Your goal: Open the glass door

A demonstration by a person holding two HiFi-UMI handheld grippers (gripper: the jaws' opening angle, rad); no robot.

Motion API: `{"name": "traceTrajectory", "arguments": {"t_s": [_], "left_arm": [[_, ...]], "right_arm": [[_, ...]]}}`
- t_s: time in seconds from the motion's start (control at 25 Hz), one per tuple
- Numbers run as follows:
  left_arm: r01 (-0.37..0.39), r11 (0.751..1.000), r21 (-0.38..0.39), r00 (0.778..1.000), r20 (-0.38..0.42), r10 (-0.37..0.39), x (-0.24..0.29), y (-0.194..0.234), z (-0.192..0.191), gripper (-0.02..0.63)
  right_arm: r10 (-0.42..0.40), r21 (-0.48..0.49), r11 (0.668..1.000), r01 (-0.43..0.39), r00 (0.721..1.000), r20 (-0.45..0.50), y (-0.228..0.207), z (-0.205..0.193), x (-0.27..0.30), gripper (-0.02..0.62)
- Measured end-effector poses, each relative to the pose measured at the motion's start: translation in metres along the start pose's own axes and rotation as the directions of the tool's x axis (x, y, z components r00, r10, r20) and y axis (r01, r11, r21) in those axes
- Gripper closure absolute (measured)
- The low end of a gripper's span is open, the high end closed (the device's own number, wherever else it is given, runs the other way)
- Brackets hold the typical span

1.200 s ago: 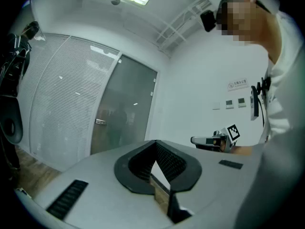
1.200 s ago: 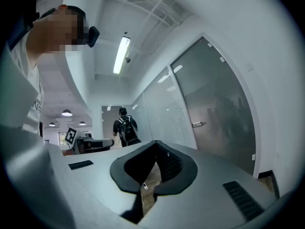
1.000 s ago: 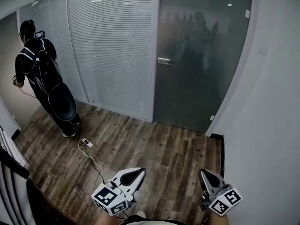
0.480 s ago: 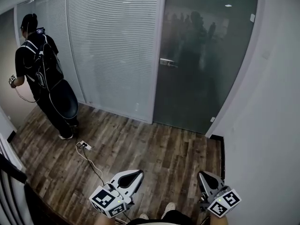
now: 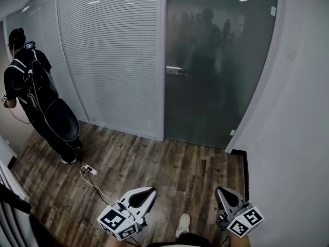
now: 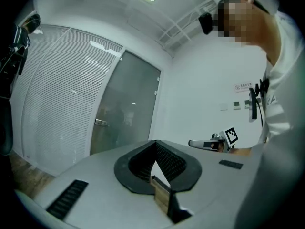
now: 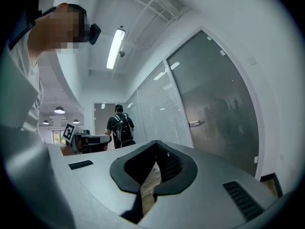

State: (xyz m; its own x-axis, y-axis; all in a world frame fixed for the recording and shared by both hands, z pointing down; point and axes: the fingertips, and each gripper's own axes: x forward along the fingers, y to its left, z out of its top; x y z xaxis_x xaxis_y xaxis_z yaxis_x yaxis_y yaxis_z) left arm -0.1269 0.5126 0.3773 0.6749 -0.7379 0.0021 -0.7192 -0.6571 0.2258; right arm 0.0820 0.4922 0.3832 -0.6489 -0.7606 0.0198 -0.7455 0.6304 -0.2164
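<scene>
The frosted glass door [image 5: 216,71] stands closed across the wooden floor [image 5: 169,163], right of the slatted blind wall [image 5: 113,55], with its metal handle [image 5: 175,70] at its left edge. A person with a backpack [image 5: 31,86] stands off to the left. The left claw [image 5: 152,190] and right claw [image 5: 219,191] are both clenched on nothing, well apart from the door.

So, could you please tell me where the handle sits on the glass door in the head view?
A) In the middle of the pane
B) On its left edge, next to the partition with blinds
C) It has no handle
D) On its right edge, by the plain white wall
B: the handle sticks out at the left edge of the glass door, right beside the partition with blinds.
</scene>
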Motion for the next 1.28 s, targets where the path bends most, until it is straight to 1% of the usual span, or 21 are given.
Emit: {"name": "traceTrajectory", "arguments": {"t_s": [0.4, 0.52, 0.64, 0.76, 0.96, 1.12, 1.28], "left_arm": [[-0.041, 0.999, 0.03, 0.999, -0.014, 0.042, 0.12, 0.045, 0.023, 0.607], [-0.054, 0.998, 0.036, 0.998, -0.016, 0.055, 0.151, 0.05, 0.027, 0.607], [-0.063, 0.997, 0.034, 0.998, -0.03, 0.064, 0.175, 0.056, 0.026, 0.607], [-0.063, 0.997, 0.037, 0.997, -0.046, 0.065, 0.197, 0.064, 0.028, 0.607], [-0.046, 0.998, 0.046, 0.998, -0.044, 0.048, 0.23, 0.078, 0.032, 0.607], [-0.03, 0.998, 0.054, 0.999, -0.033, 0.031, 0.248, 0.094, 0.031, 0.607], [-0.015, 0.999, 0.046, 1.0, -0.023, 0.016, 0.267, 0.126, 0.028, 0.607]], "right_arm": [[0.056, 0.015, 0.998, -0.056, 0.998, 0.021, -0.11, 0.033, 0.073, 0.595], [0.073, 0.032, 0.997, -0.074, 0.997, 0.022, -0.141, 0.039, 0.087, 0.595], [0.07, 0.055, 0.996, -0.071, 0.997, 0.019, -0.167, 0.039, 0.097, 0.595], [0.065, 0.079, 0.995, -0.067, 0.998, 0.021, -0.188, 0.039, 0.106, 0.595], [0.05, 0.1, 0.994, -0.053, 0.998, 0.031, -0.218, 0.037, 0.12, 0.595], [0.049, 0.079, 0.996, -0.052, 0.998, 0.037, -0.23, 0.035, 0.137, 0.595], [0.036, 0.058, 0.998, -0.038, 0.999, 0.029, -0.246, 0.032, 0.168, 0.595]]}}
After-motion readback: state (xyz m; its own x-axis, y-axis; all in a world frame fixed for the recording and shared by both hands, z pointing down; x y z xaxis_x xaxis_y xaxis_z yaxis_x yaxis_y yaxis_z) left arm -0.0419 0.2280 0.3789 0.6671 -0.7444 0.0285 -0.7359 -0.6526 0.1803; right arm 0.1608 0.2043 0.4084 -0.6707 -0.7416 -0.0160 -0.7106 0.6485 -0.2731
